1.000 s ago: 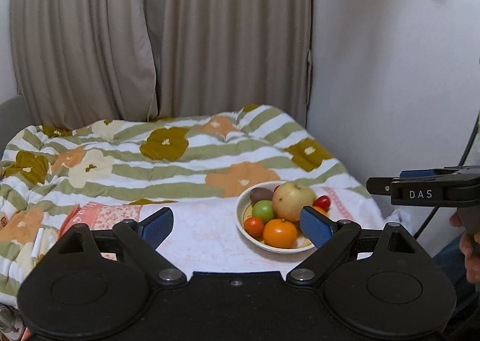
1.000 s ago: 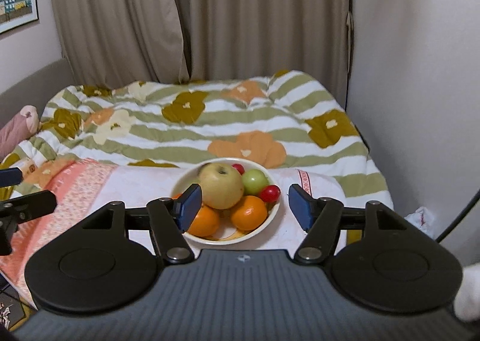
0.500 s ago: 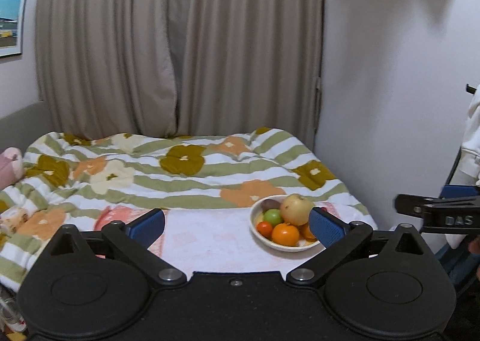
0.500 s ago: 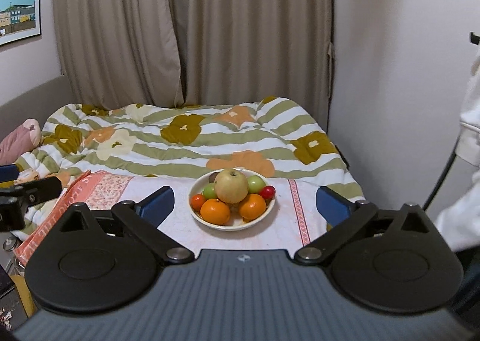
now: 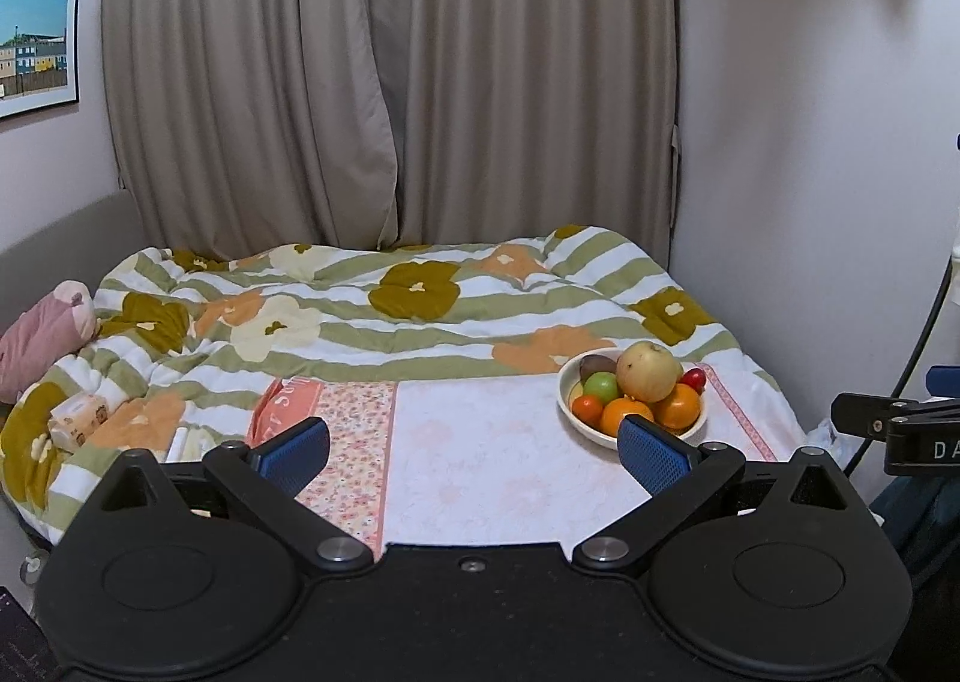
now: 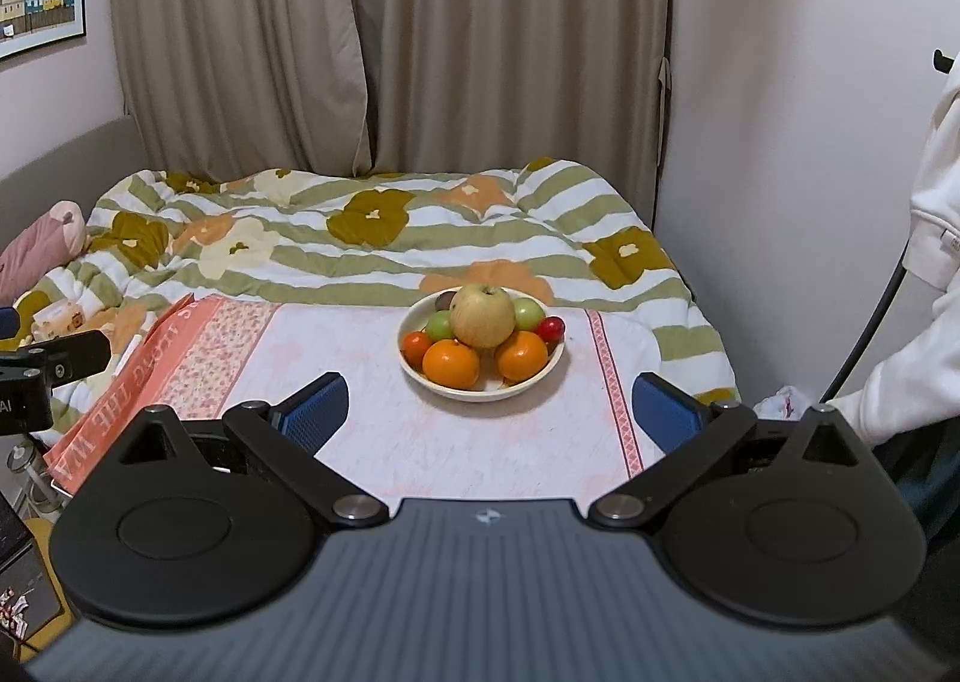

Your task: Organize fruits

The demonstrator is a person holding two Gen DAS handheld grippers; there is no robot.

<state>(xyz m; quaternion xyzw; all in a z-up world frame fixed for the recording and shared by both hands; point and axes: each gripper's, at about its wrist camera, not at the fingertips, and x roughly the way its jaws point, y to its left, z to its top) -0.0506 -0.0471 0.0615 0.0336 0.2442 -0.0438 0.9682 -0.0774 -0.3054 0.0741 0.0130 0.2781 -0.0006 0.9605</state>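
A cream bowl on a pink cloth holds a big yellow apple, two oranges, green fruits, a red tomato and a small red fruit. It also shows in the left wrist view, right of centre. My right gripper is open and empty, well short of the bowl. My left gripper is open and empty, left of the bowl; its right fingertip overlaps the bowl's near rim in the image.
A flowered striped quilt covers the bed behind the cloth. A pink plush toy lies at the far left. Curtains hang behind, with a white wall on the right. The person's white sleeve is at the right edge.
Both grippers have drawn back and up from the bowl, which now looks smaller and farther. The right jaws have opened wider.
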